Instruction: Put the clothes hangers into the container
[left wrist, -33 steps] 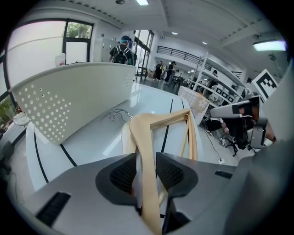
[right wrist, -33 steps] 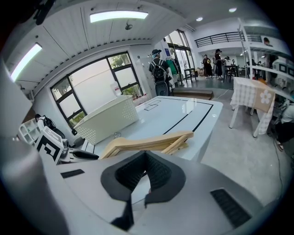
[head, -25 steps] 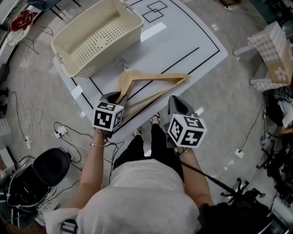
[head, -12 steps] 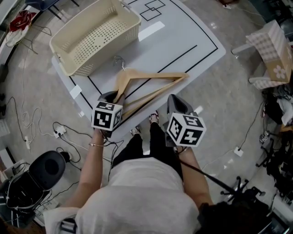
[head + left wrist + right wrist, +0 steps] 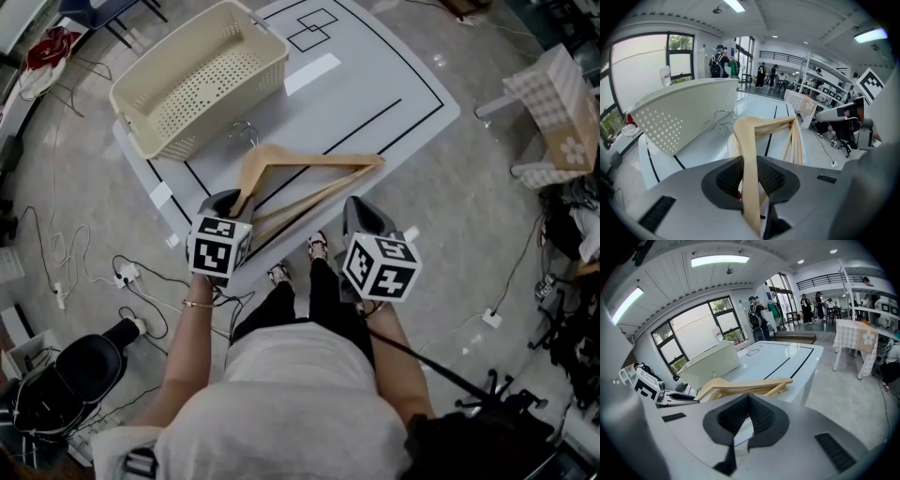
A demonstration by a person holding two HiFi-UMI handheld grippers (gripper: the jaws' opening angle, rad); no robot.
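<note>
Two stacked pale wooden hangers with metal hooks sit on the white table, just in front of the cream perforated basket. My left gripper is shut on the near arm of the top hanger, which runs up between its pads. The basket's wall rises to the left, and it holds nothing that I can see. My right gripper hovers at the table's near edge beside the hangers, its jaws shut on nothing.
Black lines mark the tabletop. Cables, a socket strip and a black stool are on the floor to the left. A small table with a checked cloth stands to the right. People stand far off in the room.
My left gripper has tilted slightly with the hanger still in its jaws. The right gripper has stayed where it was.
</note>
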